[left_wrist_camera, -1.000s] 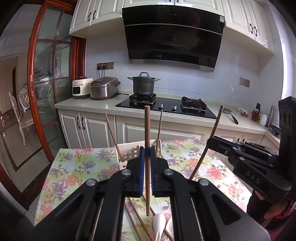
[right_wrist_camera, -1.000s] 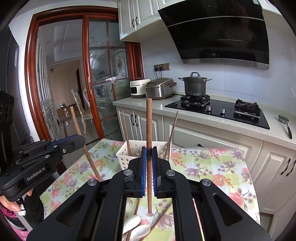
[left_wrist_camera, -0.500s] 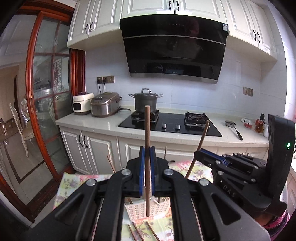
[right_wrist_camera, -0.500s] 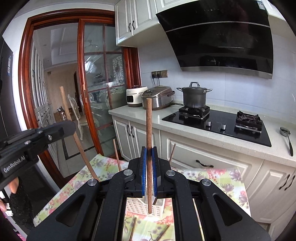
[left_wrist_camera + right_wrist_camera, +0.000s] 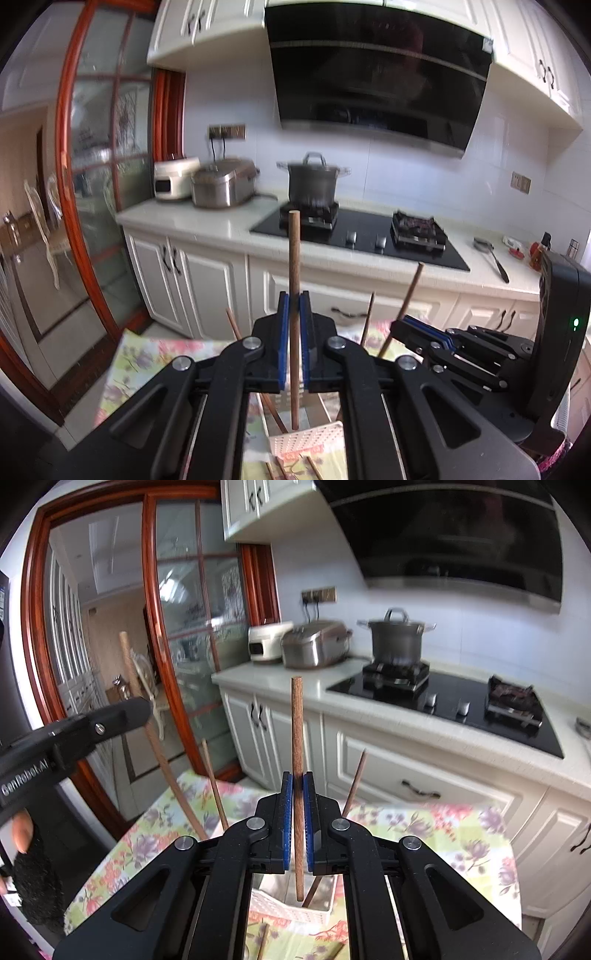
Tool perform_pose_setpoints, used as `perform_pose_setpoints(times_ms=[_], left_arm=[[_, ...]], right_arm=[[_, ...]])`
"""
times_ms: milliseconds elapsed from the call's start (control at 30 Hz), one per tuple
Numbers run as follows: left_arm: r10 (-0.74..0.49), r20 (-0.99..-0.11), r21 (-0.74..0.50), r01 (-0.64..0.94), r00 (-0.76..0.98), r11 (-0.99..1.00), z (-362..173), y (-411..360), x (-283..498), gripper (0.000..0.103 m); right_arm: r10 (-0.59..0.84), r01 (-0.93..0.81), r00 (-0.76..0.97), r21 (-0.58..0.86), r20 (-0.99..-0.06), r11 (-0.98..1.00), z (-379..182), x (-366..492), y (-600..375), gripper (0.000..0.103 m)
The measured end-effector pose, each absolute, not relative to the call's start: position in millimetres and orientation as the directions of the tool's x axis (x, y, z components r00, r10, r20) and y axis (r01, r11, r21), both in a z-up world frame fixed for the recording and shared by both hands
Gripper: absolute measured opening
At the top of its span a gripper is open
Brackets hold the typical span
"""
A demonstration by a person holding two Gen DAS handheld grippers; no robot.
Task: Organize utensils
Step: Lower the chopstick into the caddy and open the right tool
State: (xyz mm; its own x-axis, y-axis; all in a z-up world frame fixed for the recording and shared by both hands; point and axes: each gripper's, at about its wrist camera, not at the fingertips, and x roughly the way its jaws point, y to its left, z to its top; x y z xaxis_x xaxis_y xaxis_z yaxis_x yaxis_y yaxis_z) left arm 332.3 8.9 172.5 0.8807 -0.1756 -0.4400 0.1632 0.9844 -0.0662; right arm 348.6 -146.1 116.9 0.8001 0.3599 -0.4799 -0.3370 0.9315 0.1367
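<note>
- In your left gripper (image 5: 294, 343), a brown chopstick (image 5: 294, 280) stands upright, clamped between the blue pads.
- Your right gripper (image 5: 298, 827) pinches a second chopstick (image 5: 297, 738) the same way.
- Below both, the white slotted basket (image 5: 291, 910) sits on the floral tablecloth (image 5: 424, 827), more chopsticks leaning inside.
- Beyond, the grey pot (image 5: 313, 182) sits on the stove.

Both grippers — left gripper (image 5: 294, 325), right gripper (image 5: 298, 805) — fingers clamped, side by side.
</note>
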Motion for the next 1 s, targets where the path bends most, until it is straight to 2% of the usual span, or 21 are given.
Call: perform_pose_setpoints(times_ms=[200,267,300,367,433,633,700,733,800,867,1000], left_arm=[[-0.174,-0.548,-0.072,0.161,0.818,0.984,129.6,11.1,364.8,0.006],[-0.157,-0.556,-0.085,0.132,0.816,0.988,118.6,18.3,371.6,0.009],[-0.151,-0.560,-0.089,0.122,0.815,0.989,114.8,21.2,373.8,0.017],[-0.138,-0.558,-0.094,0.102,0.818,0.990,109.4,28.2,376.3,0.028],[-0.121,-0.555,-0.089,0.086,0.823,0.992,106.2,33.1,375.5,0.030],[-0.068,-0.527,-0.079,0.031,0.847,0.996,96.4,49.7,358.3,0.058],[-0.053,-0.517,-0.081,0.012,0.854,0.997,93.1,53.4,349.0,0.071],[-0.046,-0.512,-0.087,0.002,0.858,0.996,90.9,55.8,343.4,0.073],[-0.033,-0.496,-0.094,-0.017,0.868,0.995,85.1,59.9,331.8,0.085],[-0.010,-0.480,-0.096,-0.042,0.877,0.994,76.5,64.4,317.9,0.093],[0.025,-0.471,-0.077,-0.069,0.882,0.995,55.0,67.3,297.3,0.098]], right_arm=[[0.343,-0.319,0.763,0.143,-0.548,0.937,90.9,375.9,-134.7,0.006],[0.347,-0.314,0.753,0.158,-0.559,0.936,82.7,385.4,-133.1,0.011],[0.340,-0.307,0.751,0.156,-0.566,0.939,78.7,388.7,-132.4,0.013],[0.326,-0.290,0.751,0.156,-0.574,0.944,71.8,393.2,-133.9,0.020],[0.326,-0.281,0.748,0.169,-0.577,0.945,67.0,396.2,-137.9,0.026],[0.319,-0.257,0.751,0.188,-0.578,0.948,56.1,387.6,-155.9,0.027],[0.315,-0.253,0.754,0.188,-0.576,0.949,53.4,380.6,-160.5,0.027],[0.314,-0.250,0.755,0.190,-0.576,0.950,50.6,376.0,-164.1,0.027],[0.313,-0.243,0.755,0.197,-0.577,0.950,45.5,369.1,-170.6,0.031],[0.311,-0.236,0.756,0.202,-0.576,0.950,38.1,359.1,-177.1,0.039],[0.297,-0.225,0.754,0.195,-0.586,0.955,19.4,338.9,-185.0,0.040]])
